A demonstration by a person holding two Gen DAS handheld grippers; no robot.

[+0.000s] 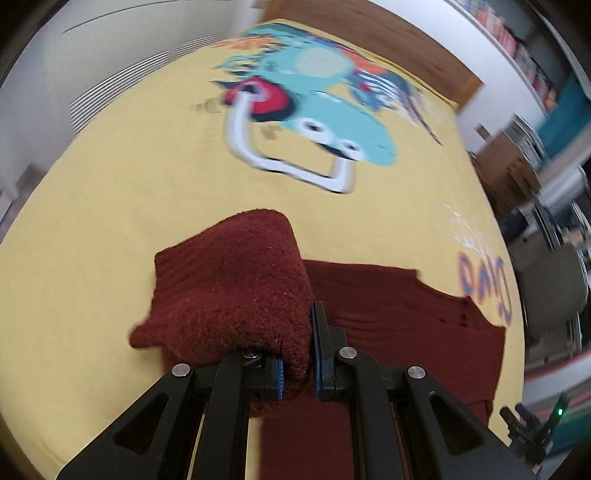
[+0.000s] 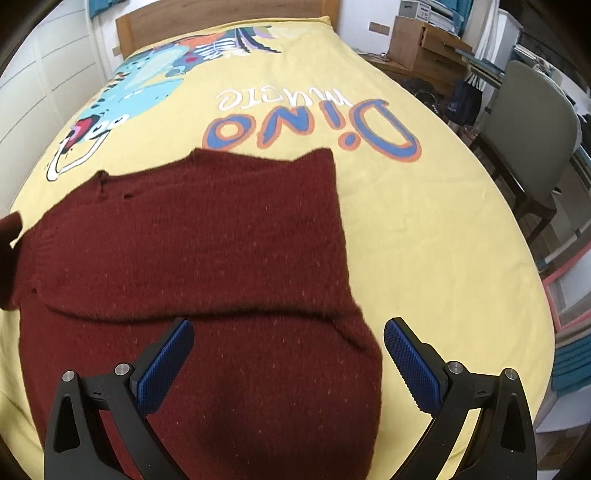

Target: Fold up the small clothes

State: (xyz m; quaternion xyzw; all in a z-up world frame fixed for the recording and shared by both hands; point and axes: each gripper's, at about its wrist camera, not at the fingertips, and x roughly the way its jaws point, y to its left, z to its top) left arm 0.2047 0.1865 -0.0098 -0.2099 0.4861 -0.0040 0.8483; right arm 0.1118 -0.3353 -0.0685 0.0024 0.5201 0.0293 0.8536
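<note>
A dark red knitted sweater [image 2: 207, 258] lies on a yellow bedspread [image 2: 424, 229]. Its right side is folded in over the body. My left gripper [image 1: 297, 354] is shut on a bunched sleeve or edge of the sweater [image 1: 236, 288] and holds it lifted above the bed; the rest of the sweater [image 1: 399, 317] lies flat to the right. In the right wrist view that lifted part shows at the far left edge [image 2: 9, 258]. My right gripper [image 2: 288, 354] is open and empty, hovering over the sweater's near part.
The bedspread carries a blue dinosaur print [image 1: 321, 96] and the word "Dino" [image 2: 314, 129]. A wooden headboard [image 2: 221, 22] stands at the far end. A grey chair [image 2: 532, 122], cardboard boxes [image 2: 417, 40] and shelves stand to the bed's right.
</note>
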